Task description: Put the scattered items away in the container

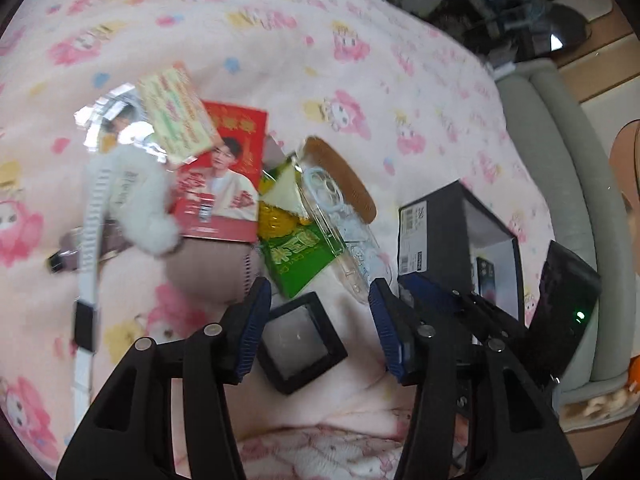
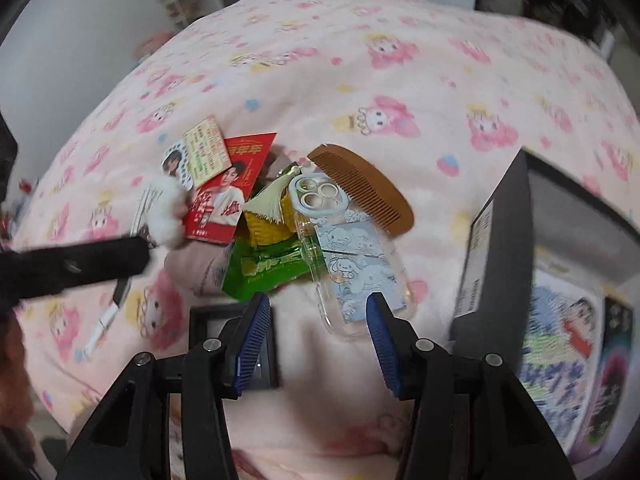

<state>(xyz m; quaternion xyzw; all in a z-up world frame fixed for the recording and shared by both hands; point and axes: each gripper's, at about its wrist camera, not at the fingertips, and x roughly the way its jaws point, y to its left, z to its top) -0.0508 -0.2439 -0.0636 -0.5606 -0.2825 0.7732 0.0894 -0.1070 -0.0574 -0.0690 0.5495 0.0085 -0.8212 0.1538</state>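
Nearest the left wrist camera, the left claw (image 1: 318,320) stands apart with nothing pressed between its blue pads; a small black square frame (image 1: 301,343) lies on the bed below the gap, close against the left-hand pad. Beyond it a heap of scattered items sits on the pink cartoon-print blanket (image 1: 280,40): a green packet (image 1: 296,256), a clear phone case (image 1: 340,232) printed with cartoon dogs, and a brown wooden comb (image 1: 344,178) partly under the case. A red photo envelope (image 1: 228,184) lies left of the packet, overlapped by a printed card (image 1: 176,116) and a white fluffy charm (image 1: 140,204). A white strap (image 1: 90,240) trails down the left side.

The open black box (image 1: 460,240), the container, stands on the blanket to the right of the heap, with printed cards visible inside in the right wrist view.

The right claw (image 2: 318,322) is also apart and empty, poised above the phone case's near end, its right pad overlapping the case's corner in view; contact cannot be told.
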